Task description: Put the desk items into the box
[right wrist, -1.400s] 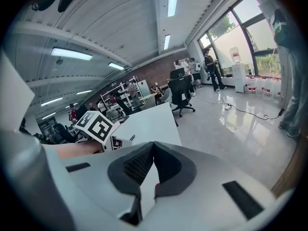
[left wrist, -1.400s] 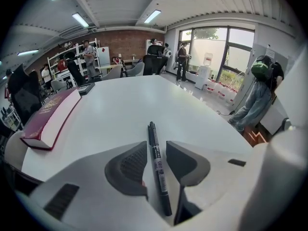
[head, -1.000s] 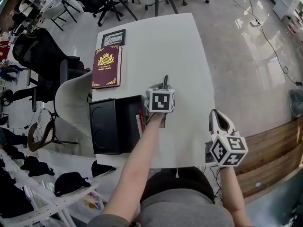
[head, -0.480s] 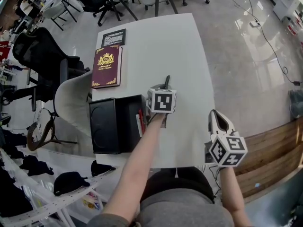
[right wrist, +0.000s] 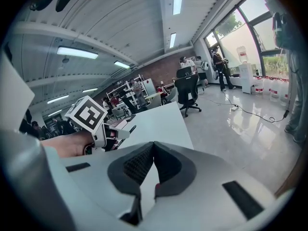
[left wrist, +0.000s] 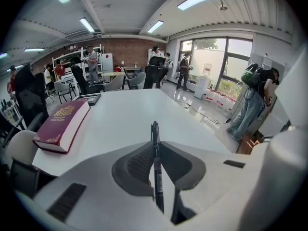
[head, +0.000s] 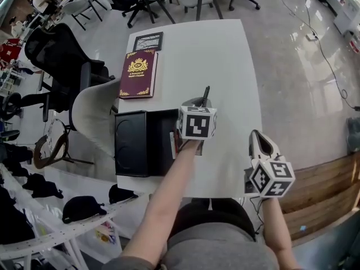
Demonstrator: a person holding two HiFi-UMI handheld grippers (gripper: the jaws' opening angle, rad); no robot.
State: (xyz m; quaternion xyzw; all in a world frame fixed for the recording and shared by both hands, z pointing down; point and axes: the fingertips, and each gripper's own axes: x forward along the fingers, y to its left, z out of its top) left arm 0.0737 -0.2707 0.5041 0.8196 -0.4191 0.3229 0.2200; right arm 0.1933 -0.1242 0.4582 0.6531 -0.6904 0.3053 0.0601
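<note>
The left gripper (head: pixel 198 102) is clamped on a slim black pen (left wrist: pixel 154 131). Its jaws have just been closing, and the pen now sits between the ribbed dark pads, which press on its barrel from both sides with only that narrow gap left. The pen runs straight along the line of the jaws. Its far end sticks out past the tips towards the far edge of the desk (head: pixel 230 55). In the head view the gripper and pen are over the middle of the desk, just beside the right side of the box (head: pixel 132 145).

The right gripper (right wrist: pixel 154 144) is closed with nothing in it, the tips of its grey pads meeting. It is at the near right corner of the desk, well apart from the left one.

The desk is a smooth white slab with rounded corners. The box is black, matt and rectangular, and sits at the left edge near the near left corner. Something red shows at its inner right side. A maroon hardback book (head: pixel 138 73) with gold ornament on its cover lies flat along the left edge. A small dark-framed flat panel (head: pixel 148 40) lies beyond it at the far left corner.
</note>
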